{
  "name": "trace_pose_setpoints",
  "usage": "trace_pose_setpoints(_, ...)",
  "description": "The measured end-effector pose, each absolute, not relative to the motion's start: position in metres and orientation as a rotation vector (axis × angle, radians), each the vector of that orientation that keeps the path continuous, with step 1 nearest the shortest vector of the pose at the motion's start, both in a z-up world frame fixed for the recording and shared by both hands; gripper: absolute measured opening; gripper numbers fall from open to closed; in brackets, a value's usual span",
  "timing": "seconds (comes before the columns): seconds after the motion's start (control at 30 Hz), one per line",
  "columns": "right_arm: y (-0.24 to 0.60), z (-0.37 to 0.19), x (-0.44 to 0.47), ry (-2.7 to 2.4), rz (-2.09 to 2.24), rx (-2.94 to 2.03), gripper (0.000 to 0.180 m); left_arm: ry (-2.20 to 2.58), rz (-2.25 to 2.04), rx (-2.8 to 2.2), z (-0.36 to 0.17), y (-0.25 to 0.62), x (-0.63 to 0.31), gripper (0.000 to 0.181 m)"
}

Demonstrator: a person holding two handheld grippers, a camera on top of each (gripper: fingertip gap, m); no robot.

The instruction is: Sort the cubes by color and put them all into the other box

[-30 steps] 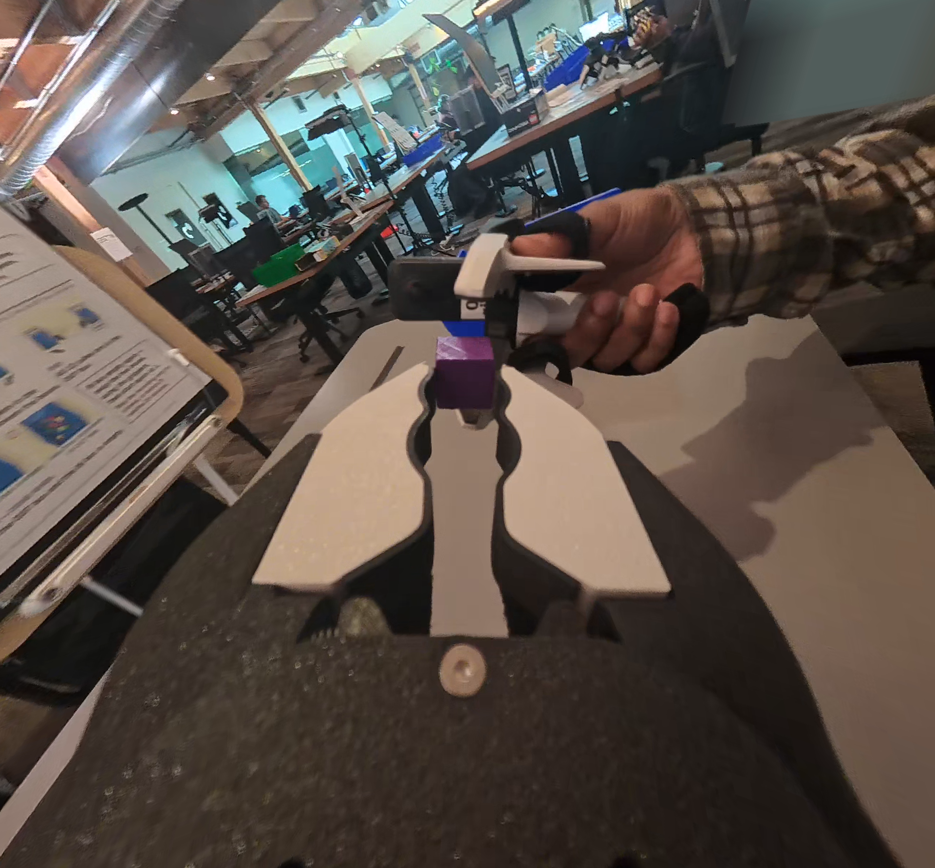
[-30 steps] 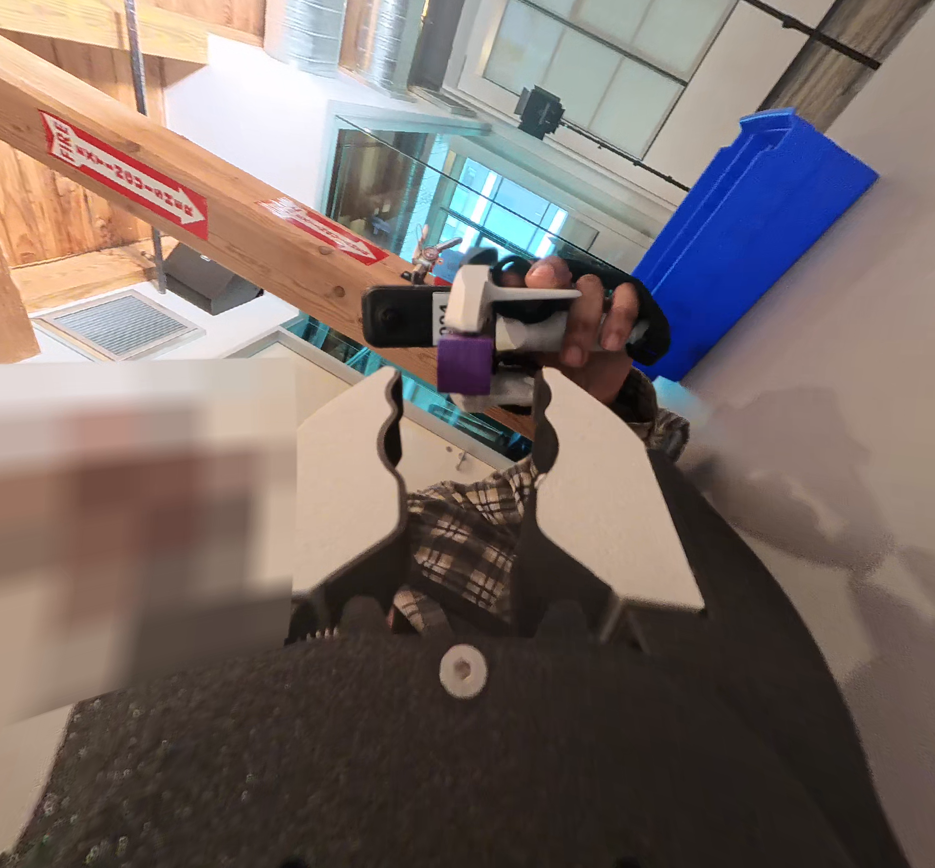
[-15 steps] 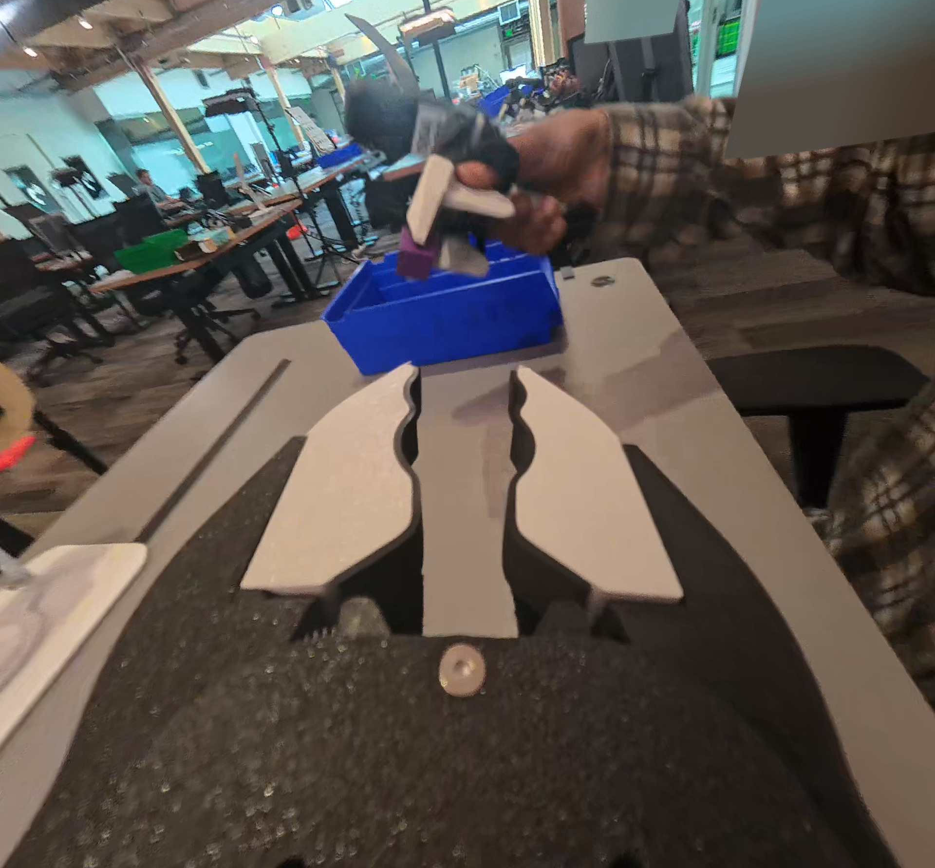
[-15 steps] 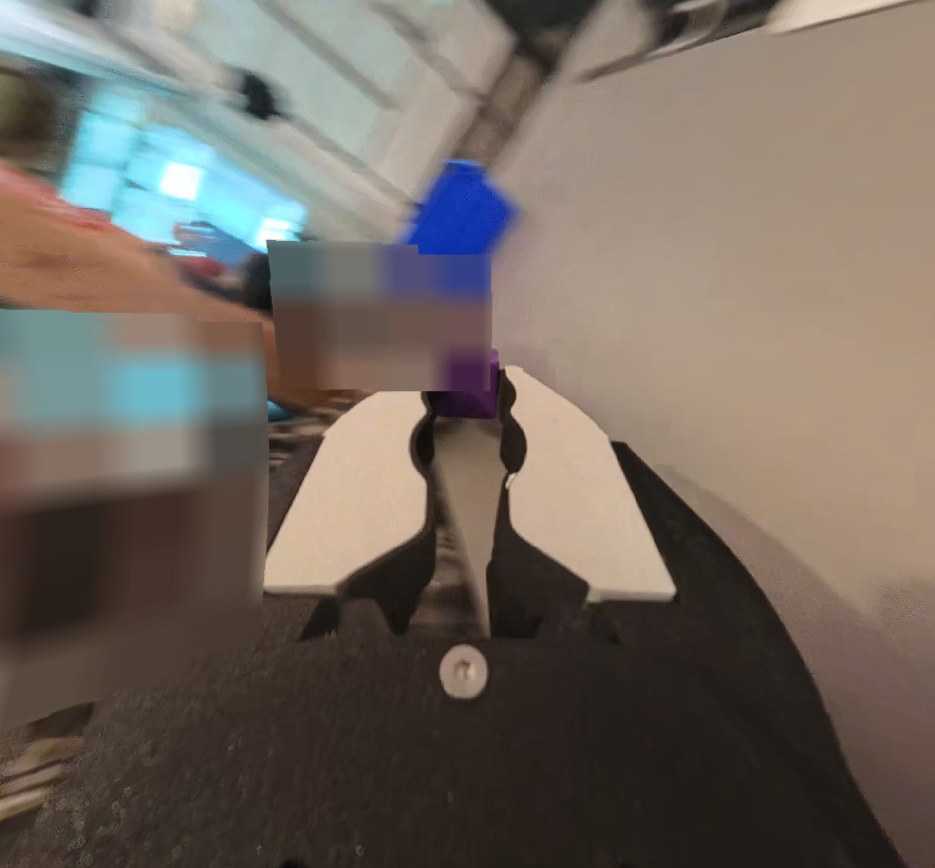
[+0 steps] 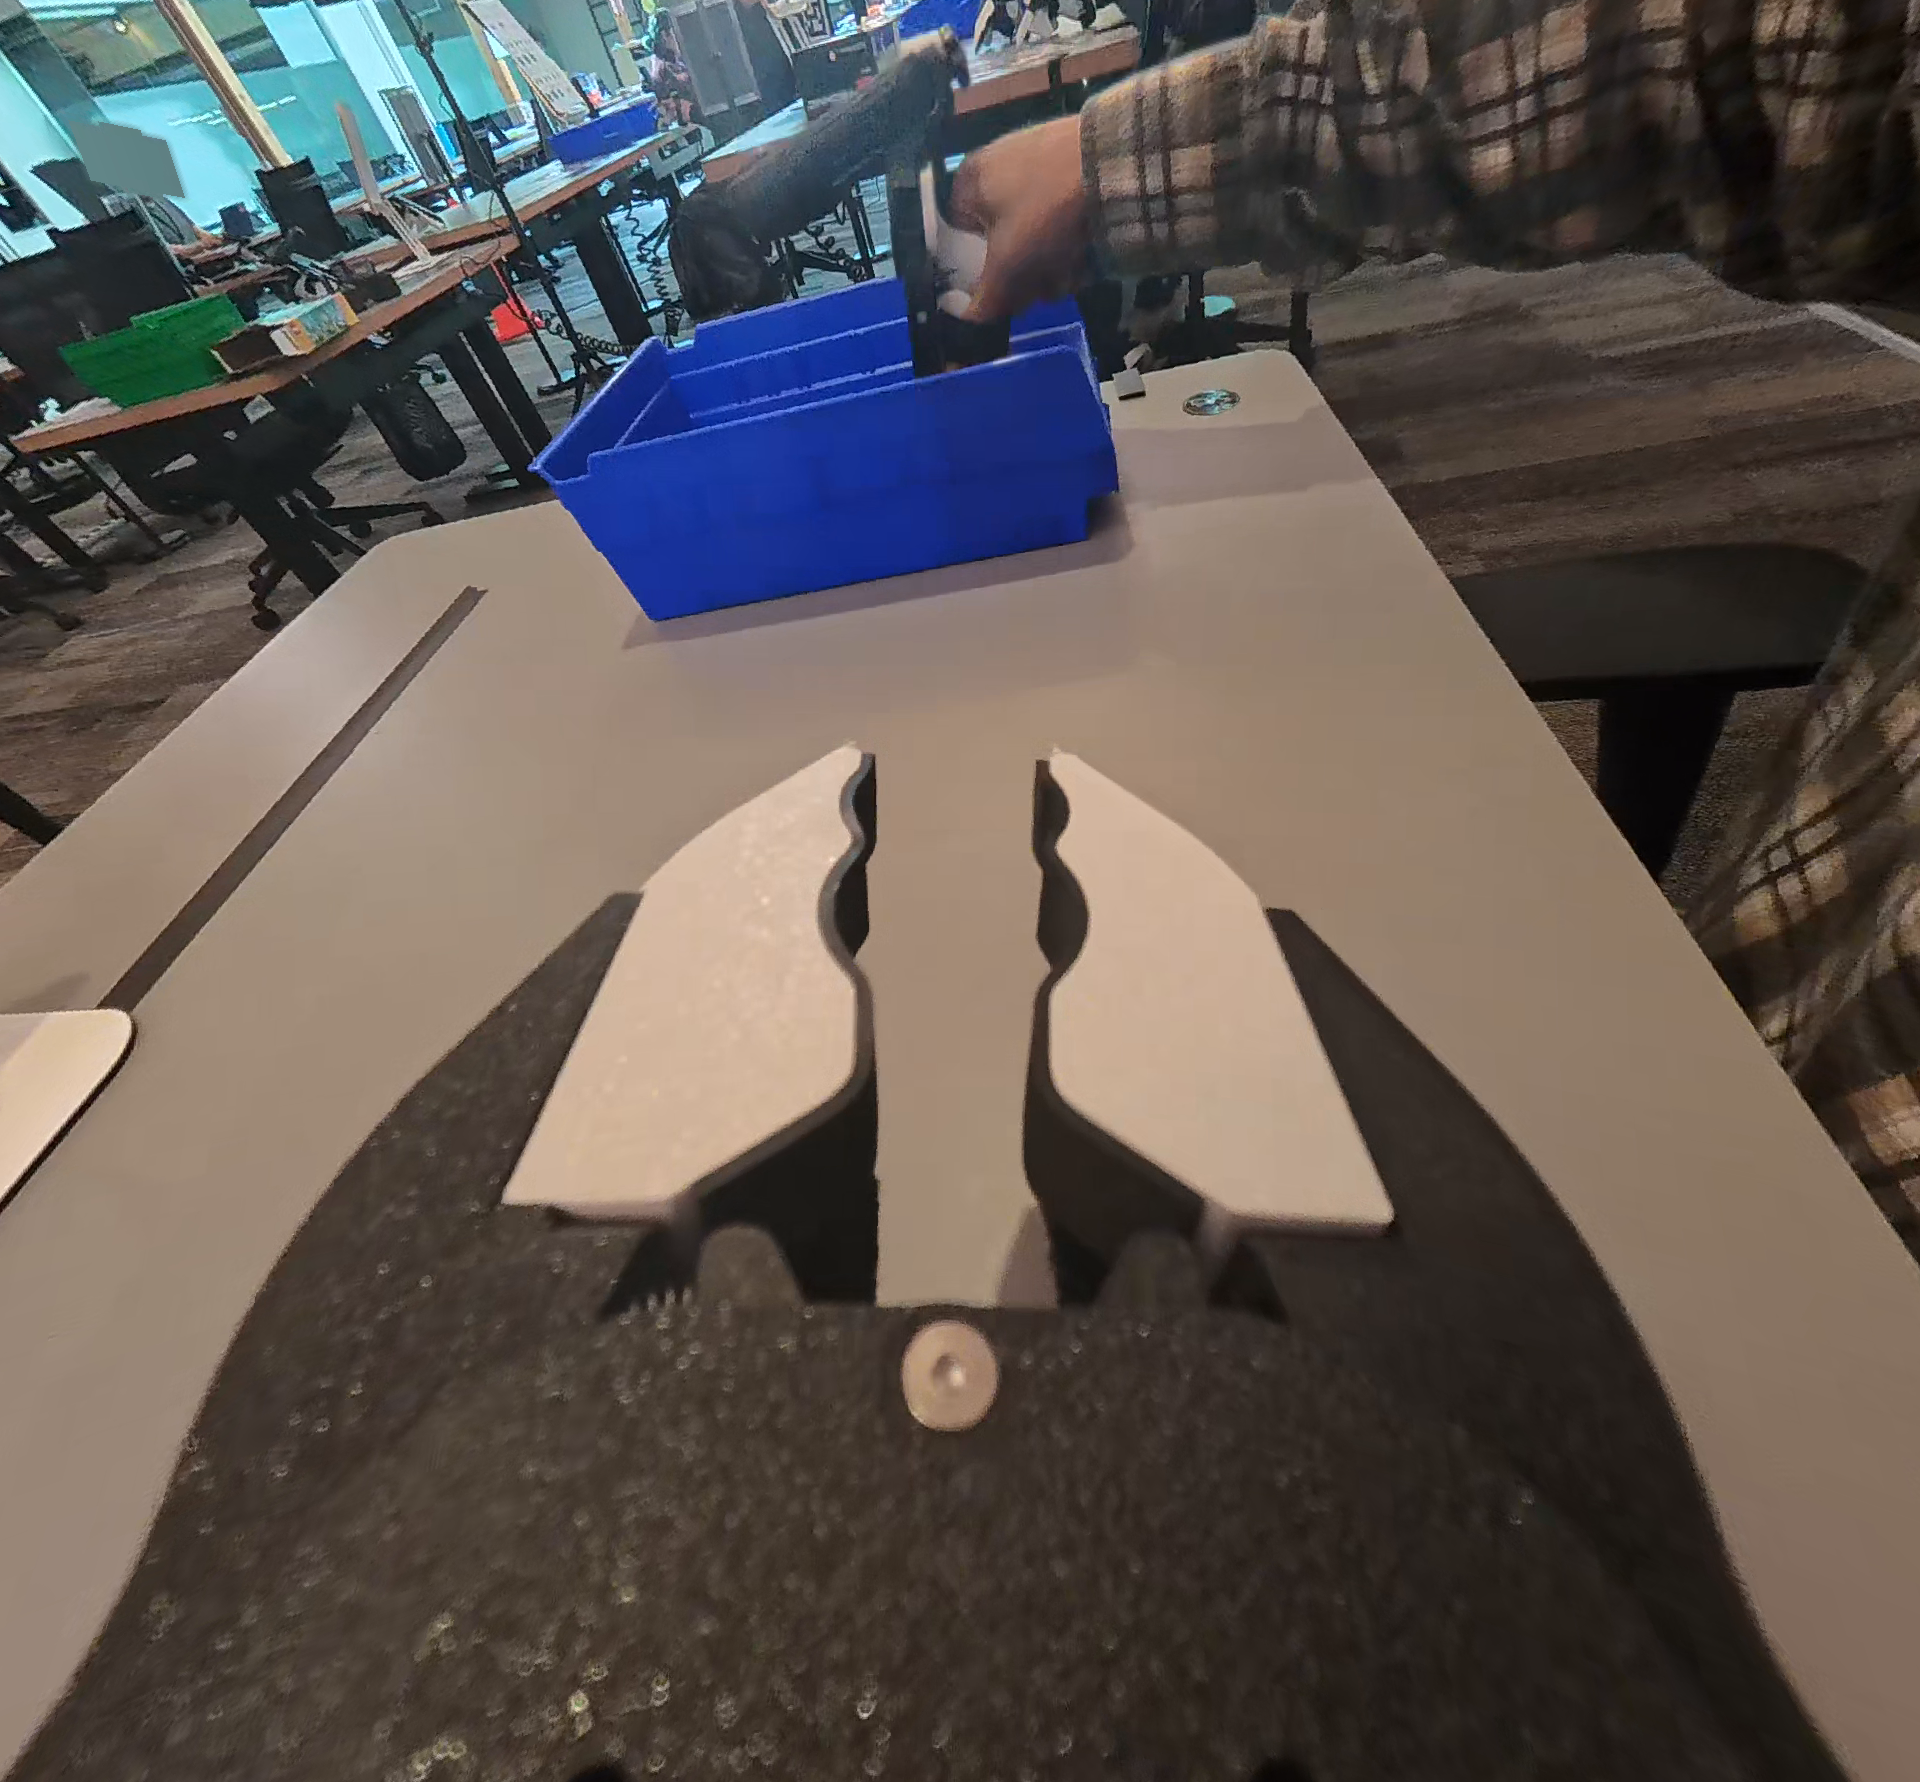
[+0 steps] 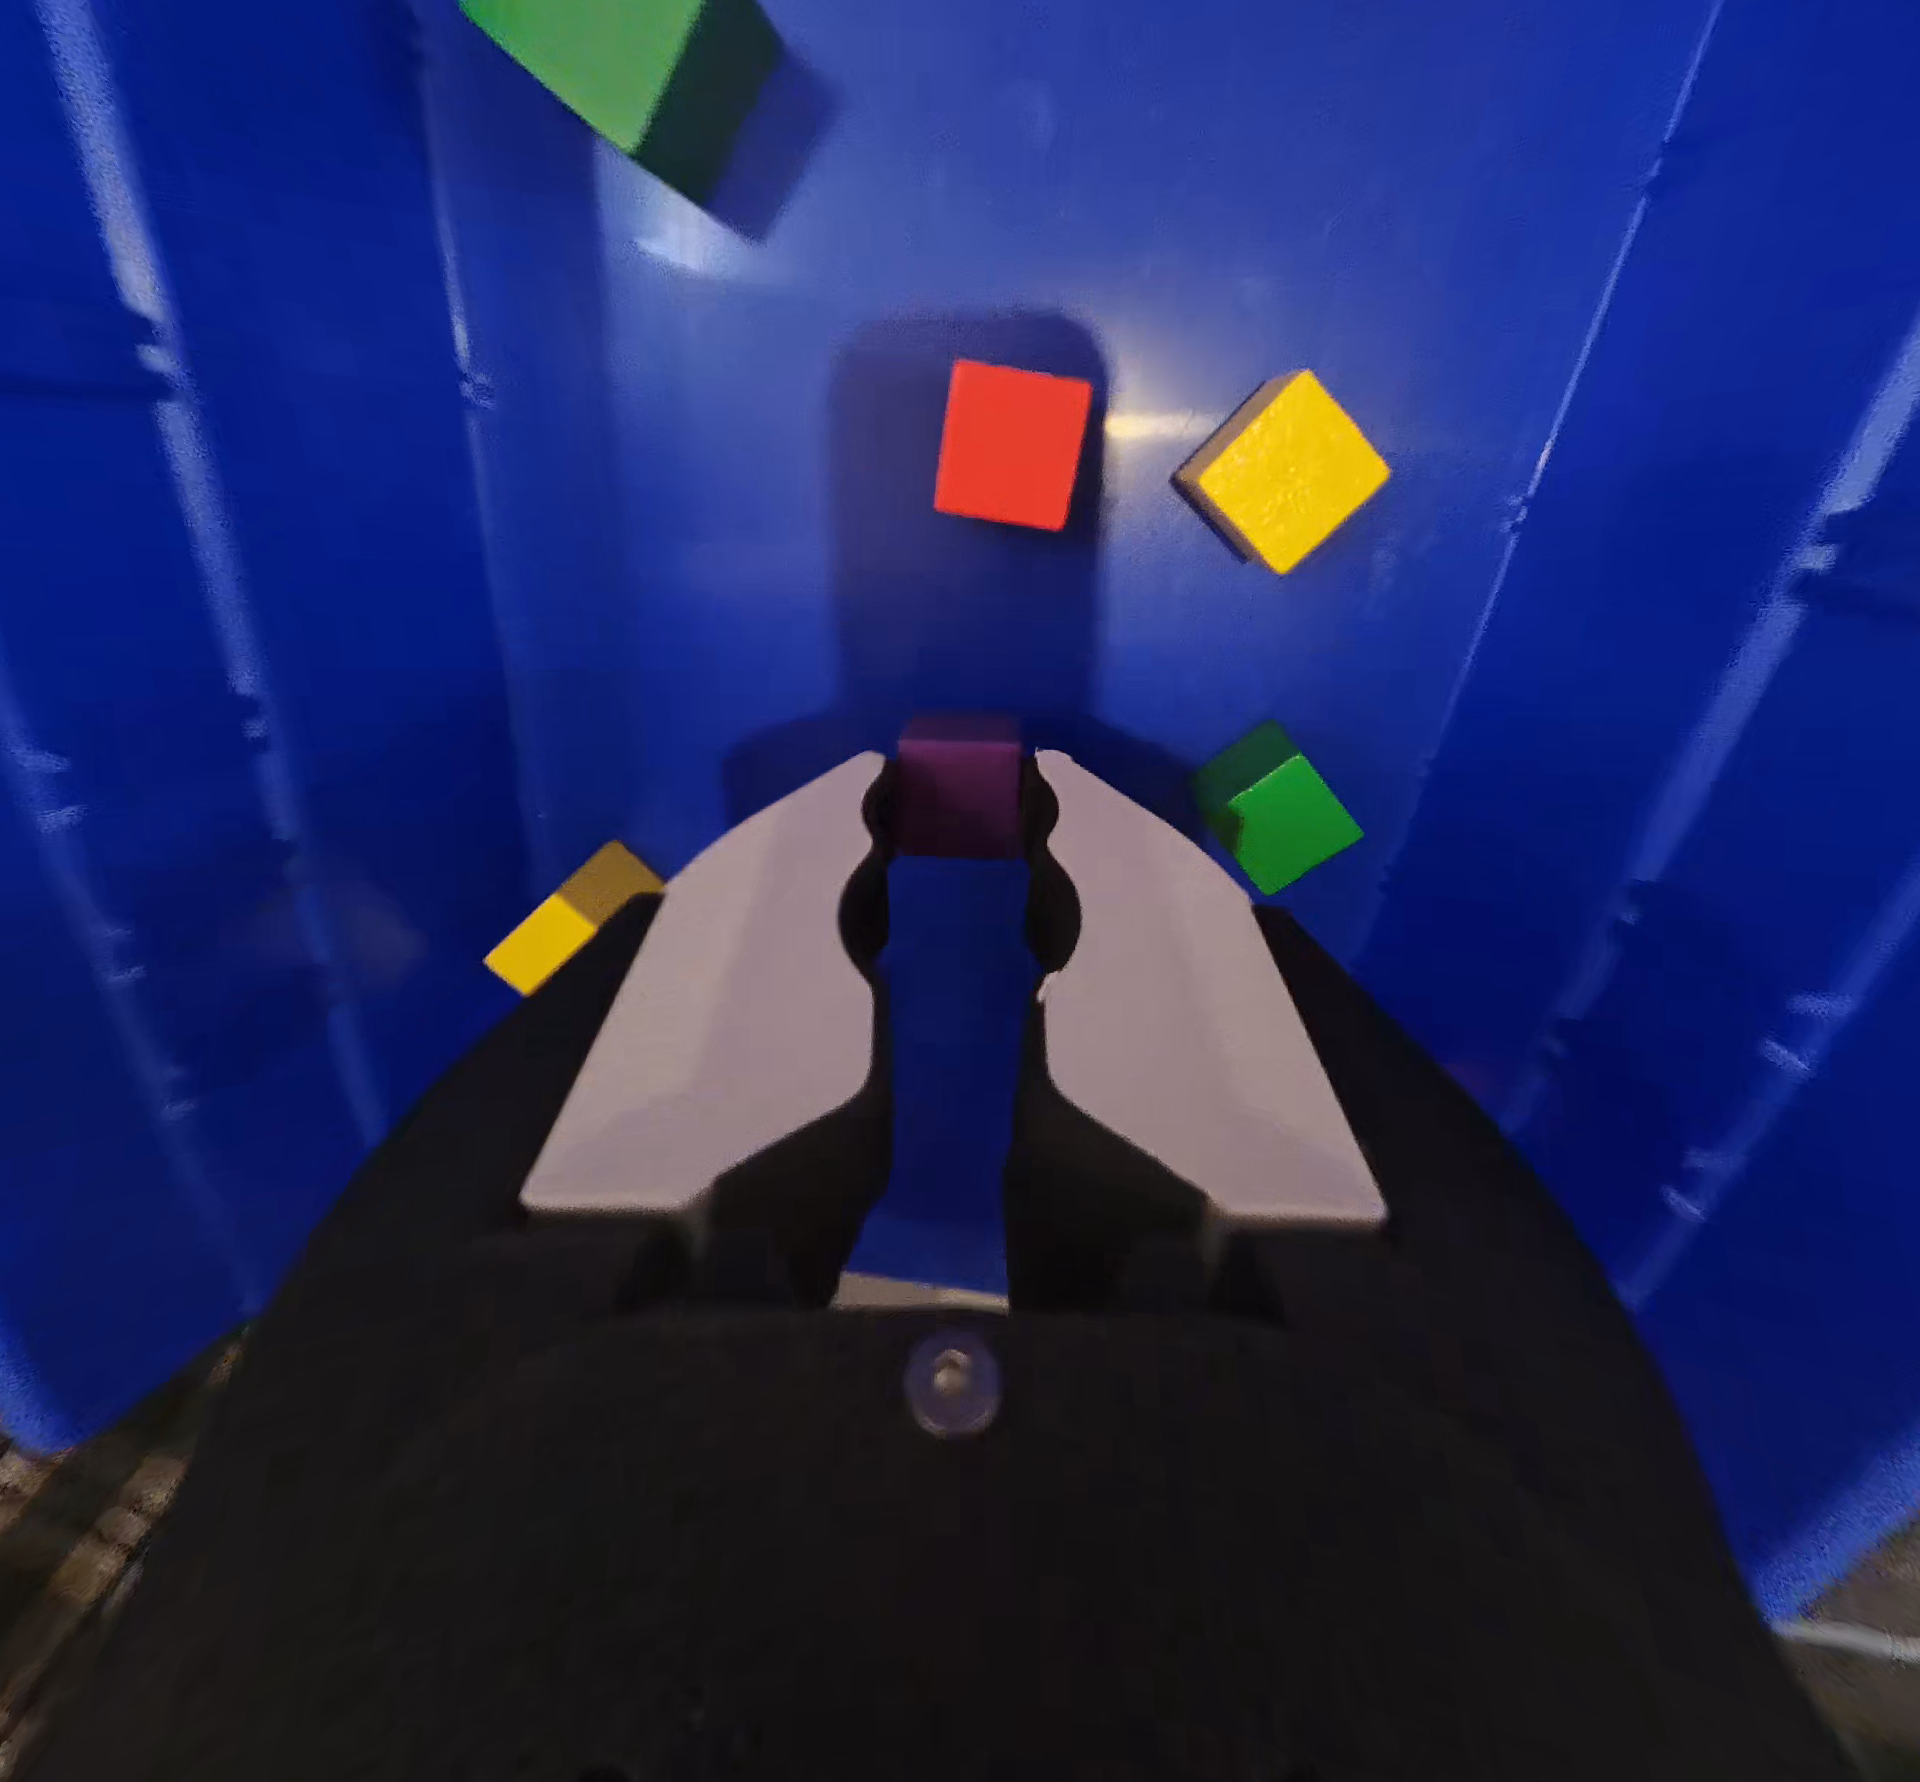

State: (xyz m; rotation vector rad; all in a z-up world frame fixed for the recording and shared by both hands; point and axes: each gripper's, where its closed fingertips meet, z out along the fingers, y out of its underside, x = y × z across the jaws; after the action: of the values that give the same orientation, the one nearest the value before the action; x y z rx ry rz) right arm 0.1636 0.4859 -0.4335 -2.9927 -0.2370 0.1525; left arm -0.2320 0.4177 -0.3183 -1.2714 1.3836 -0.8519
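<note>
My right gripper (image 6: 956, 782) points down into a blue box (image 6: 1558, 589) and is shut on a purple cube (image 6: 956, 797) held between its fingertips, above the box floor. On that floor lie a red cube (image 6: 1010, 444), two yellow cubes (image 6: 1288, 470) (image 6: 540, 937) and two green cubes (image 6: 613, 18) (image 6: 1288, 818). My left gripper (image 5: 954, 776) is open and empty over the grey table (image 5: 1351, 693). In the left wrist view the blue box (image 5: 831, 475) stands at the table's far end, with the right gripper (image 5: 935, 319) dipped into it.
A second blue box (image 5: 883, 335) stands right behind the first. A person's plaid sleeve (image 5: 1507, 70) reaches in from the right. A white board corner (image 5: 52, 1067) lies at the table's left edge. Desks and chairs fill the room beyond.
The purple cube passed from my left gripper to my right one. The right gripper closed on it and carried it down into the blue box. The left gripper drew back and lowered over the table.
</note>
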Motion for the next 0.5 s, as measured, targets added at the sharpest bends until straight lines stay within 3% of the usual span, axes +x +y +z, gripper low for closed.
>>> trace_pose_setpoints(0.17, 0.486, -0.413, 0.166, -0.220, 0.119, -2.993, 0.045, 1.352, -0.833, -1.281, -0.309, 0.420, -0.241, 0.034)
trace_pose_setpoints(0.4, 0.510, -0.244, 0.068, -0.357, 0.374, -2.426, 0.049, 1.233, -0.719, -1.337, -0.281, 0.430, -0.284, 0.041)
trace_pose_setpoints(0.5, 0.501, -0.214, -0.006, -0.518, 0.514, -2.204, 0.058, 1.185, -0.652, -1.392, -0.278, 0.439, -0.311, 0.042)
